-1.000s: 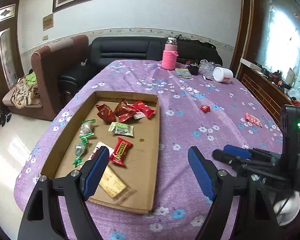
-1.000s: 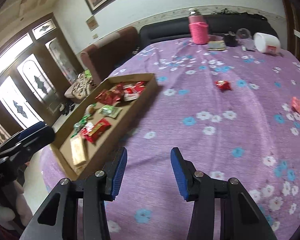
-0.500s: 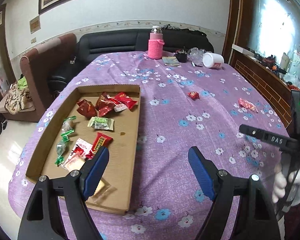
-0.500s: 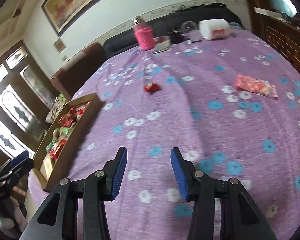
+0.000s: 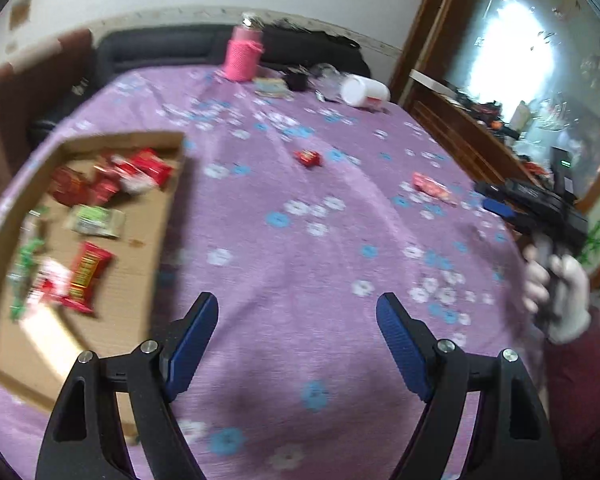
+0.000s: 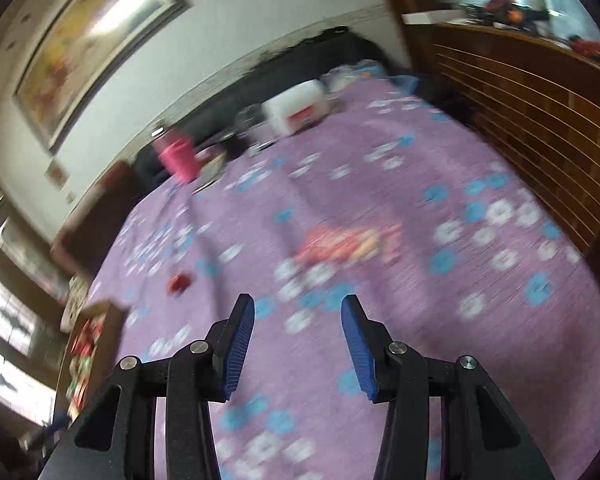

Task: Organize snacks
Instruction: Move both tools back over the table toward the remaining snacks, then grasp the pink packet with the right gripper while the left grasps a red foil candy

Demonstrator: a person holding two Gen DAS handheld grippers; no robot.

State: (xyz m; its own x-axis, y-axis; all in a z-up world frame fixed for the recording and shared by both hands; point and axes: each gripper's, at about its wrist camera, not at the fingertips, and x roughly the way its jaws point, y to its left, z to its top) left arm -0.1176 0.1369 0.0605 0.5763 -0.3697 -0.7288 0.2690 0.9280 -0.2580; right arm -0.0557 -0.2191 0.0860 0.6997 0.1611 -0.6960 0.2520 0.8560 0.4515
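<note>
Progress of the task. Most snacks already lay in the box (image 5: pixel 168 216) at the left of the tabletop (image 5: pixel 300 264): several red packets, a green packet (image 5: pixel 94 221) and a red bar (image 5: pixel 86 276) among them. Two snacks remained outside it on the purple cloth: a small red candy (image 5: pixel 308 157), toward the far middle, and a pink packet (image 5: pixel 434 189) at the right, well apart from the box. By this count the task was judged largely done, with two pieces left to move.

Hand-held grippers. The left hand-held gripper (image 5: pixel 297 338) was released, its blue pads wide apart over bare cloth and holding nothing. The right hand-held gripper (image 6: pixel 298 334) was likewise released and empty, pointed toward the pink packet (image 6: pixel 350 242) but not touching it; that packet was probably its next target.

Differences between views. The left view showed the box contents piece by piece, and the gloved hand (image 5: pixel 560 292) carrying the right tool. The right view, blurred, showed the pink packet close ahead, the candy (image 6: pixel 180 282) to its left, and the box (image 6: pixel 86 344) only as a sliver at the left edge.
</note>
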